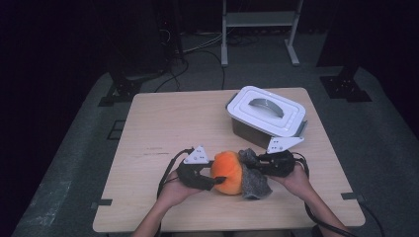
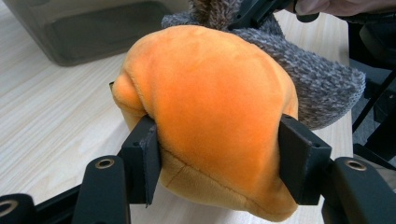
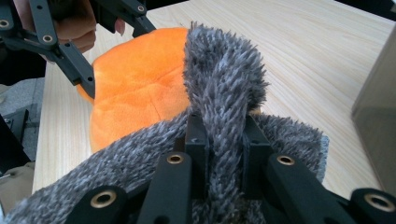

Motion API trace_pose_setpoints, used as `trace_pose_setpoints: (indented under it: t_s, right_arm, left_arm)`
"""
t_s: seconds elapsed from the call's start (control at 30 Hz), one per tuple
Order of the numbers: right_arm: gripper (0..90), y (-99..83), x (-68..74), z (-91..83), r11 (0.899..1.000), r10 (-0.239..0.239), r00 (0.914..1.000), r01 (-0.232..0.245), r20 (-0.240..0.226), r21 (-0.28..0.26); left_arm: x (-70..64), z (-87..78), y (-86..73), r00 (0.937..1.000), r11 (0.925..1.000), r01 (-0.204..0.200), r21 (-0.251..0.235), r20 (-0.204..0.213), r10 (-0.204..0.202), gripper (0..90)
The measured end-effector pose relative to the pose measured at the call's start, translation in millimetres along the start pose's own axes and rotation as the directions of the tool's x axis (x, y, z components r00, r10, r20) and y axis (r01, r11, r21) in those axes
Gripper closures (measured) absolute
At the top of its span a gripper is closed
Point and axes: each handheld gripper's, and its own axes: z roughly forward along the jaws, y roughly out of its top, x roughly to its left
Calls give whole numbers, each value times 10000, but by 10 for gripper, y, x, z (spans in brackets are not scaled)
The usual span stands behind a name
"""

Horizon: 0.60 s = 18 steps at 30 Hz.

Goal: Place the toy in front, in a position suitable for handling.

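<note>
An orange plush toy lies on the wooden table near its front edge, with a grey fuzzy cloth against its right side. My left gripper is shut on the orange plush from the left, its jaws pressing both flanks. My right gripper comes from the right and is shut on a raised fold of the grey cloth, pinched between its jaws. In the right gripper view the orange plush sits just behind the cloth. The cloth hides the plush's right side.
A grey box with a white handled lid stands at the back right of the table, close behind the right gripper. The box's dark wall shows behind the plush. Bare tabletop lies to the left. A metal rack stands on the floor beyond.
</note>
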Motion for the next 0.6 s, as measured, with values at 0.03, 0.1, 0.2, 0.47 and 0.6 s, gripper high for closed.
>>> trace_pose_setpoints:
  t_s: [0.03,0.1,0.2,0.47,0.6]
  right_arm:
    - [766,3,8,-23,10000,4,10000,-4,14,-31]
    - [766,48,52,-70,9996,-86,10000,86,11,-267]
    - [766,168,159,-110,9969,-402,9987,380,-317,-683]
    - [765,176,217,32,9961,-822,9955,806,-467,-345]
    - [765,103,161,16,9972,-712,9969,703,-346,-256]
  left_arm:
    - [-5,-4,15,10000,10000,-8,15,8,8,387]
    - [-6,-14,38,10000,10000,51,-32,47,-51,387]
    - [13,-7,31,9997,9997,217,-60,86,-217,382]
    - [18,13,-24,9999,9998,-123,-186,59,124,296]
    - [23,8,-18,9988,9972,-494,-566,-83,490,197]
